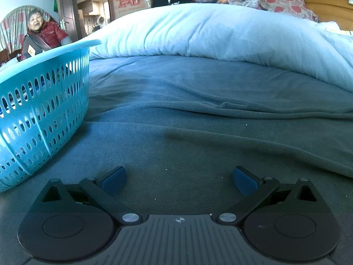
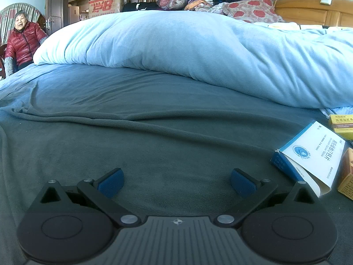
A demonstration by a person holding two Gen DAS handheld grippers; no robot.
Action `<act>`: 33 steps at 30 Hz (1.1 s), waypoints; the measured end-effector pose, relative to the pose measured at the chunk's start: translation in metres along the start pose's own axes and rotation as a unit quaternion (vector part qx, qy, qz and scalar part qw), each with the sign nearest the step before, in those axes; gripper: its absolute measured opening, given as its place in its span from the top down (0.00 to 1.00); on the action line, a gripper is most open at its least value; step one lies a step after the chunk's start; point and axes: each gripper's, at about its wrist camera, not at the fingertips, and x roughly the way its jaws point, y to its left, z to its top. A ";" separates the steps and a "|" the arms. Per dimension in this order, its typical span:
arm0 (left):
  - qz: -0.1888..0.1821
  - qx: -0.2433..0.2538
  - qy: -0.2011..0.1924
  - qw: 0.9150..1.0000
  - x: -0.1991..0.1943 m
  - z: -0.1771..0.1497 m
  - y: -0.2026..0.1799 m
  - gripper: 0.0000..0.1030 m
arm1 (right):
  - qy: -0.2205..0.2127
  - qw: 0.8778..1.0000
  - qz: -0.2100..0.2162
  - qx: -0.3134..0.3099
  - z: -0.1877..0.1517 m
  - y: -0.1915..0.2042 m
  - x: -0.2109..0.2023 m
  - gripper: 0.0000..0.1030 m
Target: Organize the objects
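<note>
Grippers lie low and level over the bed (image 1: 198,132): left gripper (image 1: 179,177) and right gripper (image 2: 176,180) both spread apart, holding nothing. Bare blanket runs ahead to the duvet (image 2: 198,55). Left of the left gripper stands a basket (image 1: 39,110); right of the right gripper lie a white-blue medicine box (image 2: 313,154) with Chinese print and two yellow boxes (image 2: 342,123).
</note>
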 end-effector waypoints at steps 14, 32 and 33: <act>-0.001 -0.001 0.000 1.000 0.001 0.001 0.000 0.00 | 0.000 1.000 0.000 0.000 0.004 -0.001 0.004 0.00; -0.001 -0.001 0.001 1.000 0.001 0.001 -0.001 0.00 | 0.000 1.000 0.000 0.000 0.003 0.000 0.004 0.00; -0.001 -0.001 0.000 1.000 0.001 0.001 0.000 0.00 | 0.000 1.000 0.000 0.000 0.003 0.000 0.004 0.00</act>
